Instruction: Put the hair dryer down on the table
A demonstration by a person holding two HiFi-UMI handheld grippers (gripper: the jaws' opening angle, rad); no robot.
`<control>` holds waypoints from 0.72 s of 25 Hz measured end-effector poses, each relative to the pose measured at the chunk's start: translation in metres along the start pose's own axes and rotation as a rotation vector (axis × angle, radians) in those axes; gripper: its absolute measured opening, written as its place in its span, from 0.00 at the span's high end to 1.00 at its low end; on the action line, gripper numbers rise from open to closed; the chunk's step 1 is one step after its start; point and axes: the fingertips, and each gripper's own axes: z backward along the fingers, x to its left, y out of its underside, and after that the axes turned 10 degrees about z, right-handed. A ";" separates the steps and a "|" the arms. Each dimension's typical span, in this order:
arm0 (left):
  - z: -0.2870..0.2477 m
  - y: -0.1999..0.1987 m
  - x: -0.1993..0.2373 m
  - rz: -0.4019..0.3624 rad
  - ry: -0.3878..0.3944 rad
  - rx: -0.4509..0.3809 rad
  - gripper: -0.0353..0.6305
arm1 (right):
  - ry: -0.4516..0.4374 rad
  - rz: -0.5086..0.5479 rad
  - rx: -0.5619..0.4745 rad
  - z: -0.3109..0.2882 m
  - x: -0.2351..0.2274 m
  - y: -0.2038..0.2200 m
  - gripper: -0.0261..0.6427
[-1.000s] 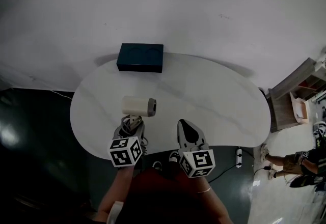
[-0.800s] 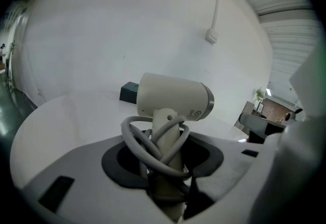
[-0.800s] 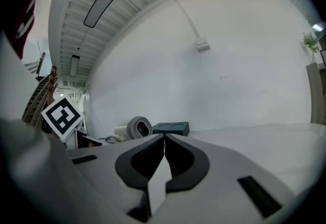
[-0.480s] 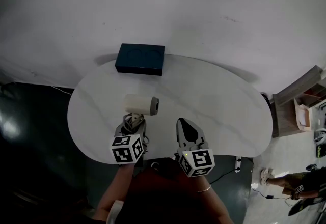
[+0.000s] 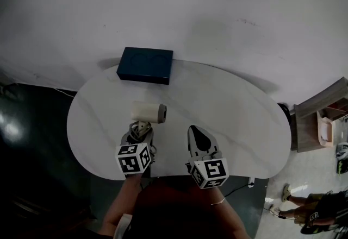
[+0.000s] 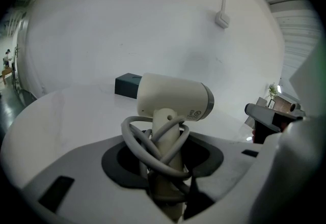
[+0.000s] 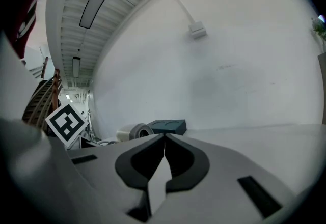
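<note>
A cream hair dryer (image 5: 148, 112) (image 6: 173, 98) is held above the white table (image 5: 228, 113), barrel level and nozzle pointing right. My left gripper (image 5: 139, 133) (image 6: 165, 177) is shut on its handle, which has the grey cord (image 6: 153, 146) wound around it. My right gripper (image 5: 202, 145) (image 7: 164, 154) hovers to the right of it, over the table's near edge, jaws shut with nothing between them. In the right gripper view the dryer's nozzle (image 7: 136, 131) shows at the left.
A dark blue box (image 5: 145, 65) (image 6: 127, 85) (image 7: 168, 126) lies at the table's far edge by the white wall. A wooden shelf unit (image 5: 326, 118) stands on the floor at the right, and a person (image 5: 310, 216) walks at the lower right.
The view has shifted slightly, so the table and box sit a little left and higher. Both grippers and the dryer hold about the same place. The person on the floor has moved.
</note>
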 end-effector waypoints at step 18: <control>-0.058 0.001 0.011 -0.001 -0.063 0.087 0.65 | -0.034 -0.017 0.045 -0.041 -0.031 0.010 0.94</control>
